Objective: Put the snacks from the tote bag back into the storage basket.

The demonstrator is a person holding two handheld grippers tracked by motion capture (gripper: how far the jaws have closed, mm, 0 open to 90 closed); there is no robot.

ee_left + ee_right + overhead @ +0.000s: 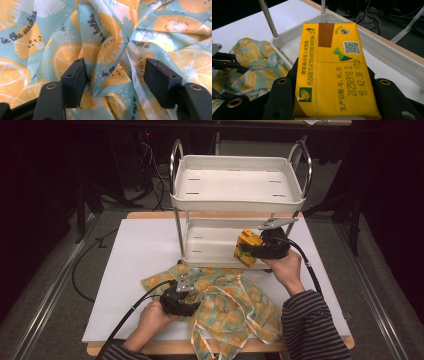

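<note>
A yellow drink carton (246,248) (337,75) is clamped lengthwise in my right gripper (253,250) (332,75), just off the front right corner of the white cart's lower shelf (210,245) (387,47). A lemon-print cloth (235,315) (37,50) (254,65) with long ties lies crumpled on the table in front of the cart. My left gripper (192,299) (116,72) rests on the cloth's left part. Its jaws stand apart with a raised fold between them; the fold touches the left pad (75,80) only.
The two-shelf white cart (237,202) with chrome posts stands at the back of the white table board (135,255); both shelves are bare. Cables trail from both grippers. Dark floor with wires surrounds the table.
</note>
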